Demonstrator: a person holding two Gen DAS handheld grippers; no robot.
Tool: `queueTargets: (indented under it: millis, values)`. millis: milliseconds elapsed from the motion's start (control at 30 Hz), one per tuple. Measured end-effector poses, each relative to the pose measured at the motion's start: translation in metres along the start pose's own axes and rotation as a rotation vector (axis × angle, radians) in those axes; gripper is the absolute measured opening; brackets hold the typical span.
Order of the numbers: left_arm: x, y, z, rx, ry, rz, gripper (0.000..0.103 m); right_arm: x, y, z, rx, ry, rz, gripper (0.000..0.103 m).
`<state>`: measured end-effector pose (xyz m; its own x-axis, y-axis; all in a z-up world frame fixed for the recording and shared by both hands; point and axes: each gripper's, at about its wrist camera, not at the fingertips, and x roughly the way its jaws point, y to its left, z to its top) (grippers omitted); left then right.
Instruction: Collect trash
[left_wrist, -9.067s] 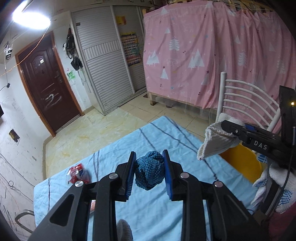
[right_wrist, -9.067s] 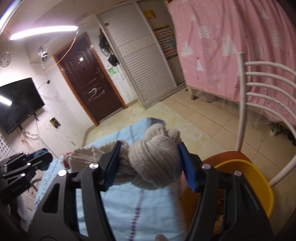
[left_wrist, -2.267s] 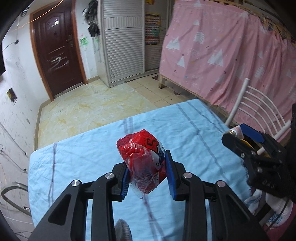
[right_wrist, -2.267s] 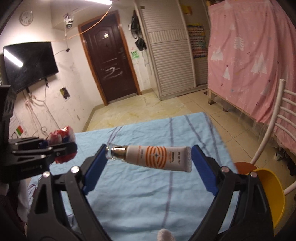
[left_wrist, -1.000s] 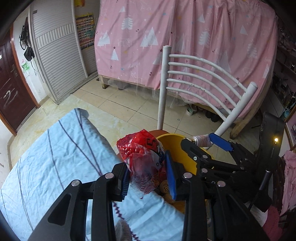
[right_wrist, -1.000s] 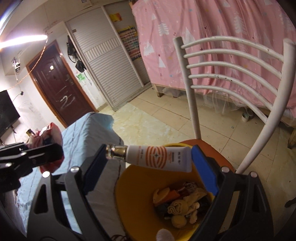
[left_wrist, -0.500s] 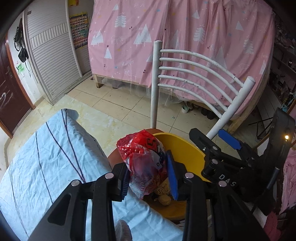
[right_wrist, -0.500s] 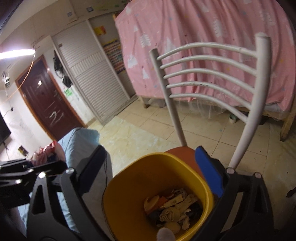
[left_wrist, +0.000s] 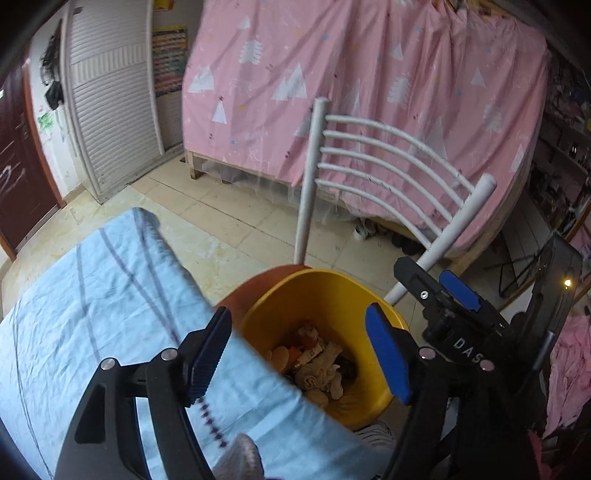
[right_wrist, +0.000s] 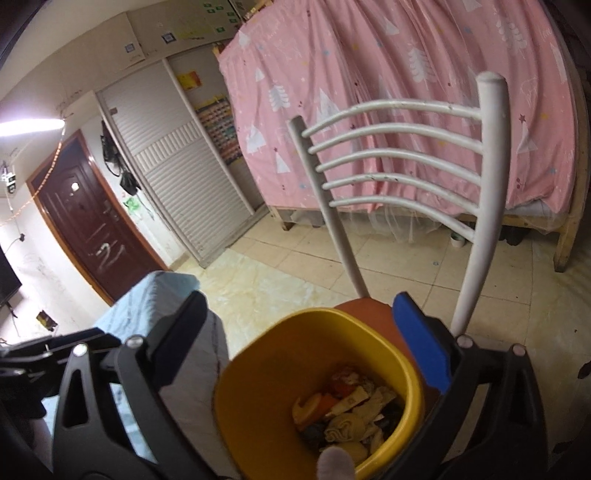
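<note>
A yellow bin (left_wrist: 354, 295) stands on a chair seat beside the table and holds several pieces of trash (left_wrist: 317, 365), among them beige socks. It also shows in the right wrist view (right_wrist: 255, 373) with its trash (right_wrist: 351, 413). My left gripper (left_wrist: 295, 354) is open and empty above the bin's near rim. My right gripper (right_wrist: 303, 339) is open and empty right above the bin. The right gripper also shows in the left wrist view (left_wrist: 443, 295), past the bin's right side.
A white slatted chair back (left_wrist: 388, 166) rises right behind the bin, also in the right wrist view (right_wrist: 399, 147). The table with a light blue cloth (left_wrist: 92, 288) lies to the left of the bin. A pink curtain (left_wrist: 369, 81) hangs behind, over a tiled floor.
My left gripper has opened and the red wrapper is gone from it. My right gripper stays open after dropping the tube a moment earlier. Both views have shifted a little over the bin.
</note>
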<state>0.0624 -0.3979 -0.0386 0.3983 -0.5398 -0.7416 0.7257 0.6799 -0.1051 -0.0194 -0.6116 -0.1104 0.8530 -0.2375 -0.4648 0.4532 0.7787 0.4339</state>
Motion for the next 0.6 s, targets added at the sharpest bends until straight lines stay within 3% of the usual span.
queueTargets:
  millis: [333, 600]
  values:
    - [-0.074, 0.064, -0.032, -0.133, -0.162, 0.097, 0.072, -0.014, 0.055, -0.002, -0.096, -0.02, 0.103, 0.097]
    - [-0.126, 0.114, -0.066, -0.226, -0.259, 0.243, 0.077, -0.029, 0.121, -0.013, -0.224, -0.022, 0.198, 0.097]
